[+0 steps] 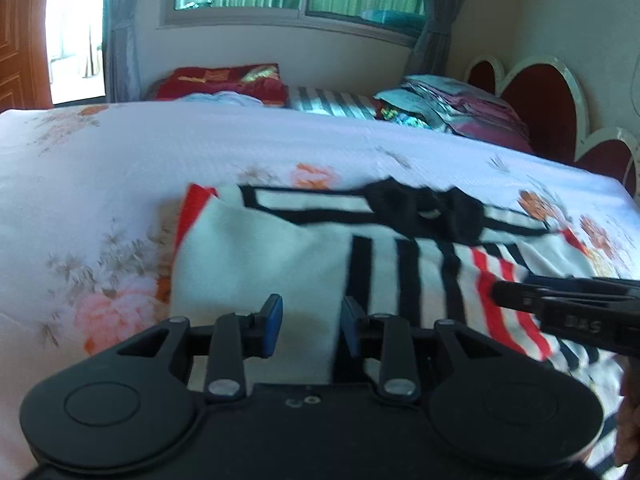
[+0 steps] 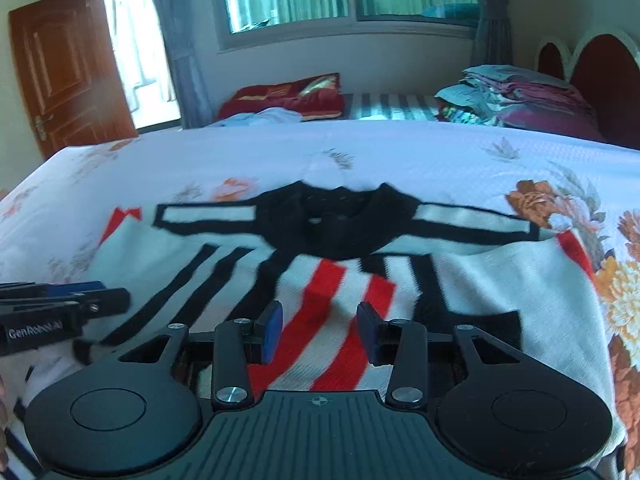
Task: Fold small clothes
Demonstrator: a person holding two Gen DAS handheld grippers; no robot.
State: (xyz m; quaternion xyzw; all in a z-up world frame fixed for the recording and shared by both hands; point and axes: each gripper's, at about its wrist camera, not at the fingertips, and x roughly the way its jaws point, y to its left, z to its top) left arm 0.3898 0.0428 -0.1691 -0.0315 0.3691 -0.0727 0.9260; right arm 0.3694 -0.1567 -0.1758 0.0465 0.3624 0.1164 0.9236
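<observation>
A small white sweater [image 1: 260,264] with black and red stripes and a black collar lies flat on the floral bedsheet; it also shows in the right wrist view [image 2: 492,280]. Both sleeves lie folded in over the body. My left gripper [image 1: 310,326] is open just above the sweater's left part, with nothing between its blue pads. My right gripper [image 2: 320,330] is open over the red stripes in the sweater's middle, holding nothing. Each gripper shows at the edge of the other's view.
The bed [image 1: 120,168] with its floral sheet spreads around the sweater. At the far side lie a red cushion [image 2: 288,94], a striped pillow [image 2: 392,106] and a stack of folded bedding [image 2: 520,92]. A red headboard [image 2: 600,60] stands at the right, a wooden door [image 2: 68,68] at the left.
</observation>
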